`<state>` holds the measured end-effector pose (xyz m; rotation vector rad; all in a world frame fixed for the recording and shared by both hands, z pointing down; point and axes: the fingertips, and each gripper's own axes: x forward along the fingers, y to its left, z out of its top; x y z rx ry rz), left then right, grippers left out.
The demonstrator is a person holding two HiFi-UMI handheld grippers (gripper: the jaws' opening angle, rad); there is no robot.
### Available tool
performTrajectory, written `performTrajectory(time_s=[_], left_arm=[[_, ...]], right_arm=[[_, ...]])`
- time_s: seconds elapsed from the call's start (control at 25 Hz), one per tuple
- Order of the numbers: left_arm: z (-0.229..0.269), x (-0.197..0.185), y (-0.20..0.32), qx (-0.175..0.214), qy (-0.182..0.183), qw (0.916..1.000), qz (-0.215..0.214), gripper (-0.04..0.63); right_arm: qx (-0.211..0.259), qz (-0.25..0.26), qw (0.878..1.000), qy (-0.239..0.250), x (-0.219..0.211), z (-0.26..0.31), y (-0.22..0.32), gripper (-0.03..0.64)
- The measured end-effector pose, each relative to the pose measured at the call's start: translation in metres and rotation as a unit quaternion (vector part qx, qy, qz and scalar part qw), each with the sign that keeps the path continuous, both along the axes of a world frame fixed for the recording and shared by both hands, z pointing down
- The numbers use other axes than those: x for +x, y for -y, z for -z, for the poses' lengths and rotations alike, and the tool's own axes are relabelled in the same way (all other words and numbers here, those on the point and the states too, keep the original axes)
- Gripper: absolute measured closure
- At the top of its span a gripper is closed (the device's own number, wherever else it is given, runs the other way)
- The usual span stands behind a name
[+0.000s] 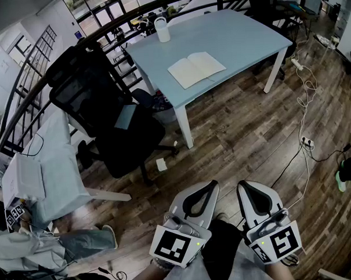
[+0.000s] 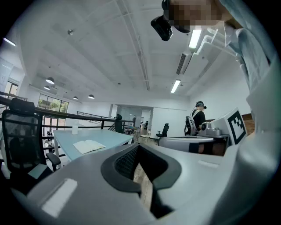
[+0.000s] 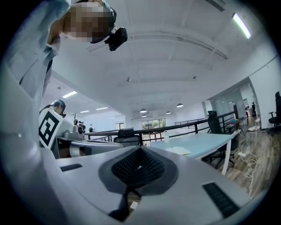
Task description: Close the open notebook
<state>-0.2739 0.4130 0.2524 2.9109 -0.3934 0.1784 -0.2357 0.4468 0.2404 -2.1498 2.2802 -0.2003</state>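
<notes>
The open notebook [image 1: 197, 68] lies flat with its pale pages up on the light blue table [image 1: 240, 29], far ahead of me. It shows small in the left gripper view as the notebook [image 2: 89, 146] and in the right gripper view as the notebook [image 3: 178, 150]. My left gripper [image 1: 214, 185] and right gripper [image 1: 241, 186] are held side by side low over the wooden floor, well short of the table. In their own views the left gripper [image 2: 138, 146] and the right gripper [image 3: 139, 148] have their jaw tips together with nothing held.
A white cup [image 1: 162, 29] stands at the table's far edge. A black office chair [image 1: 104, 110] sits left of the table, near a black railing [image 1: 21, 73]. Cables and a power strip [image 1: 307, 141] trail over the floor at right. A person [image 2: 198, 117] stands in the distance.
</notes>
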Motion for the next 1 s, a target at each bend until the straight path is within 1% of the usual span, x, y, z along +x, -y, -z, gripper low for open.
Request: performTrajectory(time_s=[0.28,0.44,0.52,0.68,0.8,0.88,1.0], left_arm=[[-0.001,0.004,0.001,0.003,0.002,1.0000,-0.002,0.594],[-0.003,0.006,0.002,0.004,0.006,1.0000,-0.001,0.595],[-0.003,0.008,0.000,0.005,0.008,1.0000,-0.001,0.594],[-0.004,0.015,-0.001,0.007,0.011,0.9999,0.000,0.595],[-0.005,0.024,-0.005,0.002,0.011,0.9999,-0.003,0.594],[-0.004,0.031,-0.008,-0.006,0.010,0.9999,-0.004,0.594],[-0.002,0.040,-0.010,-0.007,0.009,0.9999,0.007,0.595]], right_arm=[[0.002,0.001,1.000,-0.001,0.003,0.000,0.002,0.620],[0.013,-0.015,1.000,0.023,0.011,0.002,0.002,0.620],[0.014,-0.015,1.000,0.024,0.012,0.003,0.000,0.620],[-0.009,0.020,1.000,-0.019,0.008,0.003,0.000,0.620],[-0.008,0.055,0.997,-0.057,0.007,0.004,-0.002,0.620],[-0.004,0.066,0.995,-0.080,0.011,0.005,-0.004,0.620],[-0.004,0.066,0.995,-0.081,0.024,0.003,-0.009,0.620]])
